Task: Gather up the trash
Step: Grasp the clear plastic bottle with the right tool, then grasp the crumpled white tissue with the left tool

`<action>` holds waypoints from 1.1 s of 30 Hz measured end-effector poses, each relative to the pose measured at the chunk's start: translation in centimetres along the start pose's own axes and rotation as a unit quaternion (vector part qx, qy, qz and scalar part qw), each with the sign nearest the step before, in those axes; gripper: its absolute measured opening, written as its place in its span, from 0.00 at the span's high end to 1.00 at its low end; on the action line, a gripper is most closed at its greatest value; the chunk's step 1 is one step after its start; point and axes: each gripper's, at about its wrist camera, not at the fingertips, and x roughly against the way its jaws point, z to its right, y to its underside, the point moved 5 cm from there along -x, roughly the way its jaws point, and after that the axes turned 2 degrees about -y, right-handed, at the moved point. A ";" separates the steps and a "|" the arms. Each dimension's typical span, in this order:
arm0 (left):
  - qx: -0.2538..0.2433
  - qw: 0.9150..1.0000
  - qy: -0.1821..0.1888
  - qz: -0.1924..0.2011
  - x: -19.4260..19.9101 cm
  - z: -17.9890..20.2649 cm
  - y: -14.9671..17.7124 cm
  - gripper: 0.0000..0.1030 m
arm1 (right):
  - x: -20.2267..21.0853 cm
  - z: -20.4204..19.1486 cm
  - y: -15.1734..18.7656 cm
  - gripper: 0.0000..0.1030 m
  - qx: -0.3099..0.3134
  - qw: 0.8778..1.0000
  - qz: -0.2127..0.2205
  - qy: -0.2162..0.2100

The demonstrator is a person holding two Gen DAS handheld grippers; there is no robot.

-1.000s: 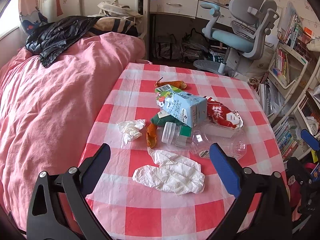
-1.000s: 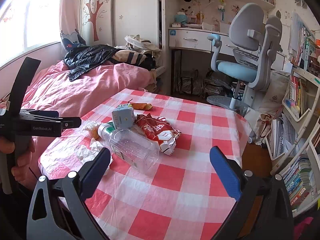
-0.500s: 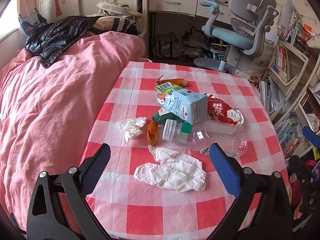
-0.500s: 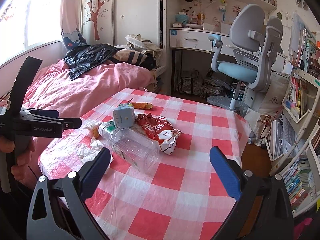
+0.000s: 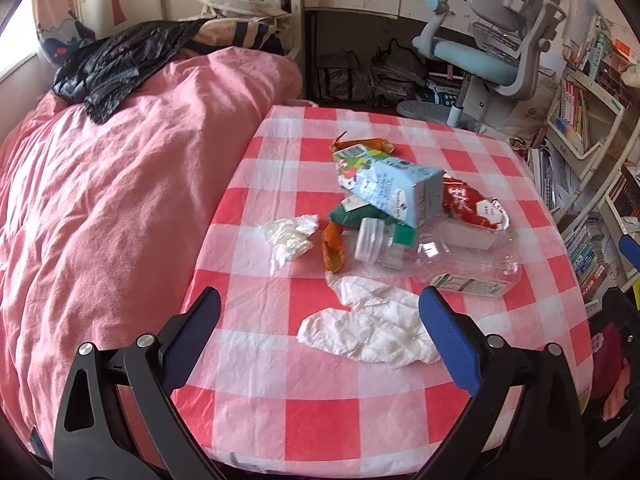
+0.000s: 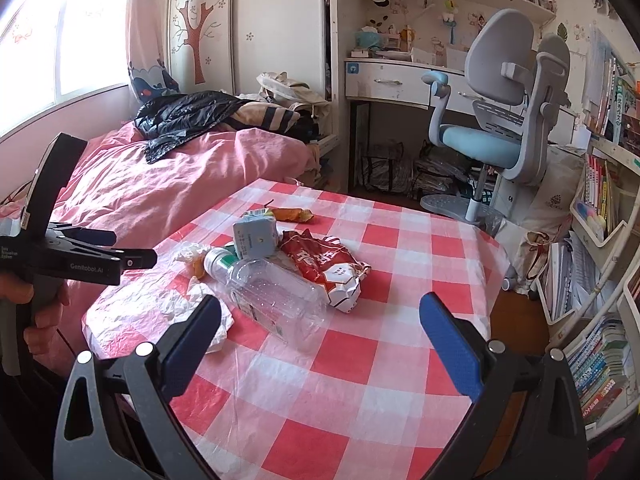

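Here both grippers' fingers (image 5: 448, 340) spread empty, tissue (image 5: 372, 330) nearest, bottle (image 6: 276, 300) and carton (image 5: 394, 192) piled behind.

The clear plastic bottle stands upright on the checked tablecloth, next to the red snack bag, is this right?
Not quite. The clear plastic bottle lies on its side on the checked tablecloth, next to the red snack bag; the right wrist view shows it.

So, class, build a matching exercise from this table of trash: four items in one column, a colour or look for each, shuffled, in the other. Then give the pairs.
Items
1. plastic bottle
2. milk carton
3. snack bag
4. crumpled tissue

Looks
A. red
B. white
C. clear
D. light blue

Pairs: 1-C, 2-D, 3-A, 4-B
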 end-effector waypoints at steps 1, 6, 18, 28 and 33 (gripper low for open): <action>0.015 1.000 0.001 -0.008 -0.2 -1.1 0.1 0.07 | -0.2 -0.1 0.0 0.07 0.008 1.000 -0.002 0.000; 0.072 0.997 0.024 -0.029 -0.2 -4.3 0.7 0.07 | -2.0 -1.2 -0.7 0.08 0.068 0.997 -0.024 -0.031; 0.049 0.995 0.030 -0.088 -3.1 -1.7 2.3 0.07 | -12.9 -7.9 -0.3 0.08 0.256 0.951 -0.143 -0.101; 0.026 0.992 0.029 -0.123 -5.8 0.0 2.5 0.07 | -11.6 -6.4 2.5 0.43 0.233 0.938 -0.231 -0.112; -0.001 0.993 0.011 -0.116 -6.9 2.8 2.1 0.07 | -6.4 -3.1 5.5 0.42 0.164 0.954 -0.240 -0.078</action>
